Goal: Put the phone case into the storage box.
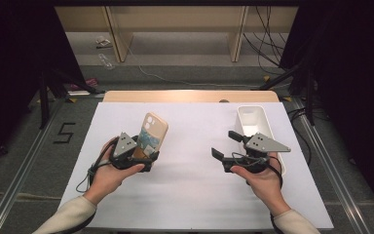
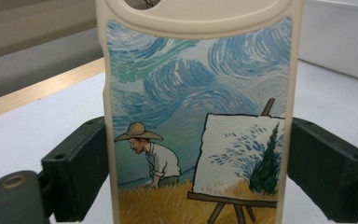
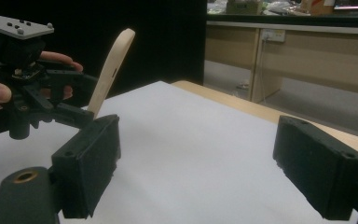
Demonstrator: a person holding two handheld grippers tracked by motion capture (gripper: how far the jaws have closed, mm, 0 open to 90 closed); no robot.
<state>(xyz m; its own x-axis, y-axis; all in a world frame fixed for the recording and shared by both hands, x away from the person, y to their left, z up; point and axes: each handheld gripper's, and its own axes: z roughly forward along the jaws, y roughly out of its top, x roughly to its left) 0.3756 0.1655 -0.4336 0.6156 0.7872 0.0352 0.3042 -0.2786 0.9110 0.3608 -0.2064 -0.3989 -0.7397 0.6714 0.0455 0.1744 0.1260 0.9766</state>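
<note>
The left gripper [image 1: 143, 155] clamps a phone case [image 1: 151, 135] by its two long edges, near its lower end, so the case stands tilted up and away from the person's left hand [image 1: 109, 173] above the left half of the white surface [image 1: 190, 195]. In the left gripper view the case [image 2: 198, 116] stands squarely between the two black jaws, whose pads press on its cream rim from either side; its back bears a painted scene (a figure in a straw hat bending in a yellow field beside an easel, under swirling blue sky), and a camera cut-out shows at the top edge.

The right gripper [image 1: 226, 146] hovers over the right half of the surface, held by the right hand [image 1: 265, 183], its jaws spread wide with nothing between them. Just to its right and reaching farther back lies a white tray [image 1: 253, 117], near the right edge of the surface. In the right gripper view the case [image 3: 112, 70] appears edge-on, leaning, in the left gripper [image 3: 74, 107] well across from the open jaws.
</note>
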